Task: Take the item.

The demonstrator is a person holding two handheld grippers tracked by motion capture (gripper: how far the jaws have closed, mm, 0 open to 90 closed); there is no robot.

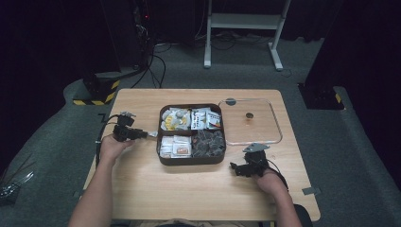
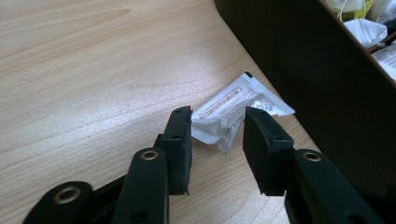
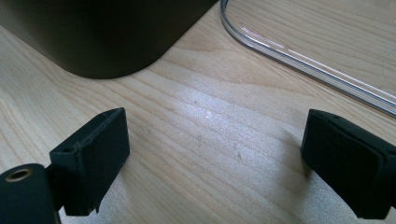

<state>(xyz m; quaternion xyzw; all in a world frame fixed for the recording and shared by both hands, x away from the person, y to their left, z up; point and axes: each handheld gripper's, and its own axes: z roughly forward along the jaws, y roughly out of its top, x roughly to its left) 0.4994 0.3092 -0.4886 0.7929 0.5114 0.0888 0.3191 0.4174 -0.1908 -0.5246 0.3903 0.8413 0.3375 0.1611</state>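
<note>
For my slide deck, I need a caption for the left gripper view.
Left gripper open around a white sachet lying on the wooden table beside the dark tray.

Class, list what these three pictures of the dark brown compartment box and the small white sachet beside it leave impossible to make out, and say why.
- Print on the small white crumpled sachet: left gripper view, too small and creased to read.
- Whether the left gripper touches the sachet: its pads hide the edges.
- Contents of the dark brown four-compartment box: high view, too small to identify.
- Clear plastic lid: right gripper view, cut off by the frame's edge.
</note>
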